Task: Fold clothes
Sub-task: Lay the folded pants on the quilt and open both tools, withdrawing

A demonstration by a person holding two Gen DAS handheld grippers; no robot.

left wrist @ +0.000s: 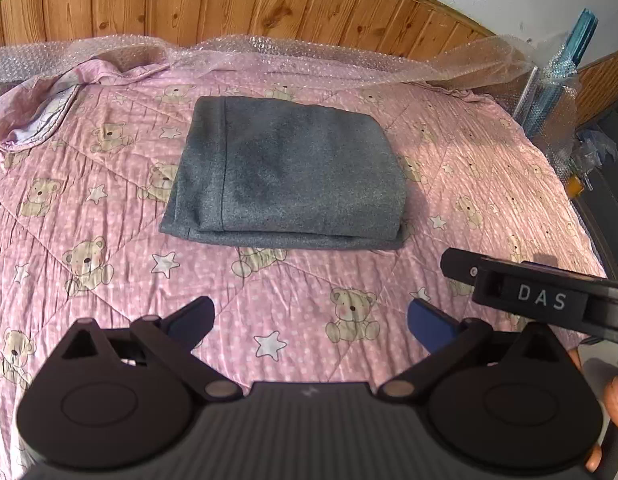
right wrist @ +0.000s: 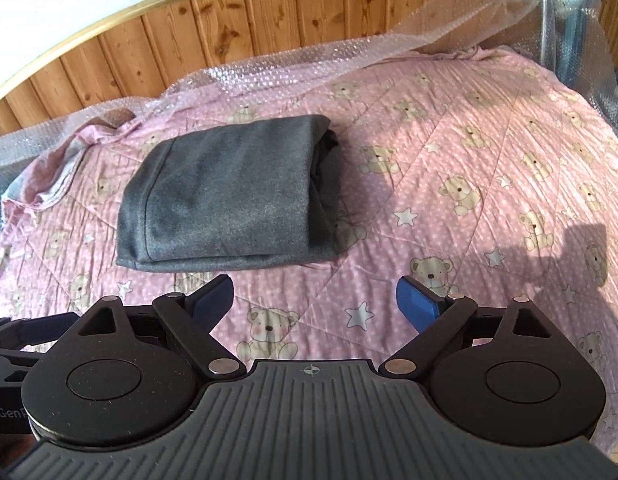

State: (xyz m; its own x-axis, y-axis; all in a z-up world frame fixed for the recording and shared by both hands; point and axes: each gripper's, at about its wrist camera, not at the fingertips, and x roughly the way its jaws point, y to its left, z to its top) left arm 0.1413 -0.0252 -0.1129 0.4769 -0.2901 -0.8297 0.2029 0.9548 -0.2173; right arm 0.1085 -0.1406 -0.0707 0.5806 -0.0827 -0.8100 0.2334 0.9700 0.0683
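Nearest us: left claw (left wrist: 311, 320) and right claw (right wrist: 314, 302), both with blue-padded fingers spread wide apart and nothing between them; each hangs over bare quilt, short of the cloth.
Beside the left claw: we see the right tool's black body, lettered DAS, poking in from the right, with fingertips of a hand (left wrist: 617, 404) at the frame edge.
Task's thing: grey folded garment (left wrist: 285, 172), lying flat on the bed in the middle of the quilt, beyond both claws and touched by neither.
Step in hand, as we judge it: the fold looks finished, a compact rectangle with stacked layers along the near edge. To do well, we would keep clear of it, or only press the loose right-hand layers square without dragging.
Garment material: soft, matte, felt-like knit, one stitched seam running down its left part.
Quilt (left wrist: 109, 216): pink, quilted, crinkled cotton printed with bears and stars.
Farther: bubble wrap (left wrist: 309, 56) draped along the bed's far edge.
Farthest: knotty pine panelling (left wrist: 229, 4), brass-edged.
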